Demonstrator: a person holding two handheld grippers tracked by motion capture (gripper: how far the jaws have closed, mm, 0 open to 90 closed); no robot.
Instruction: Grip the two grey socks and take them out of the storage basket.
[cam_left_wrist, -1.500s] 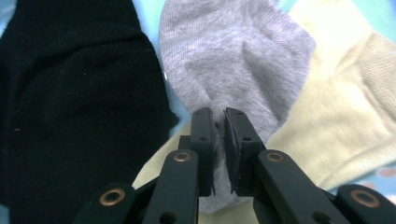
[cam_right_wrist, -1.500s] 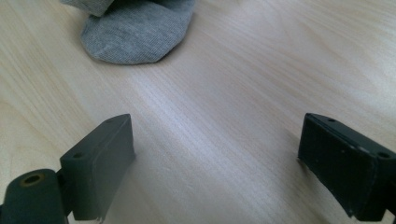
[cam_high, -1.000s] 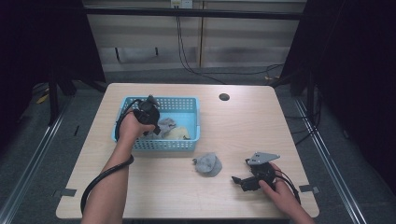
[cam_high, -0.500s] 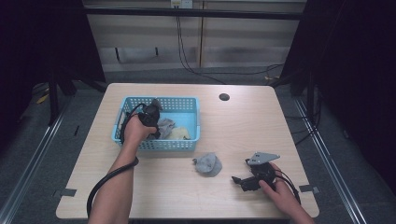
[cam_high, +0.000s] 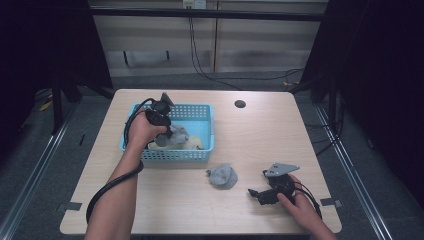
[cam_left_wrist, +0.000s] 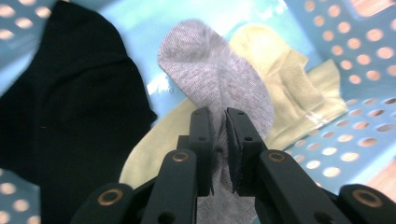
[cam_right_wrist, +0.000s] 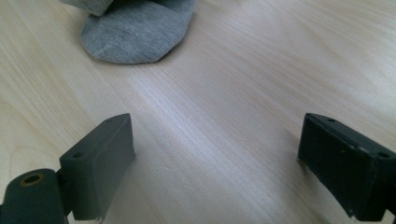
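Observation:
A blue perforated basket (cam_high: 200, 112) stands at the table's left middle. Over it my left gripper (cam_high: 170, 132) is shut on a grey sock (cam_left_wrist: 219, 88), lifted above the basket floor. Under that sock lie a pale yellow sock (cam_left_wrist: 299, 88) and a black sock (cam_left_wrist: 70, 112). A second grey sock (cam_high: 223, 175) lies bunched on the bare wood just in front of the basket; the same sock (cam_right_wrist: 137, 28) appears ahead of my right gripper. My right gripper (cam_high: 256, 193) rests low on the table at the front right, open, with nothing between its jaws.
A round dark hole (cam_high: 240, 104) sits in the tabletop near the far edge. A black cable (cam_high: 107, 190) trails from the left gripper along the person's forearm. Bare wood (cam_right_wrist: 224, 107) lies between the right jaws and the grey sock.
The left gripper has moved right and toward the person within the basket, and the grey sock now hangs pinched between its jaws. The right gripper has stayed put.

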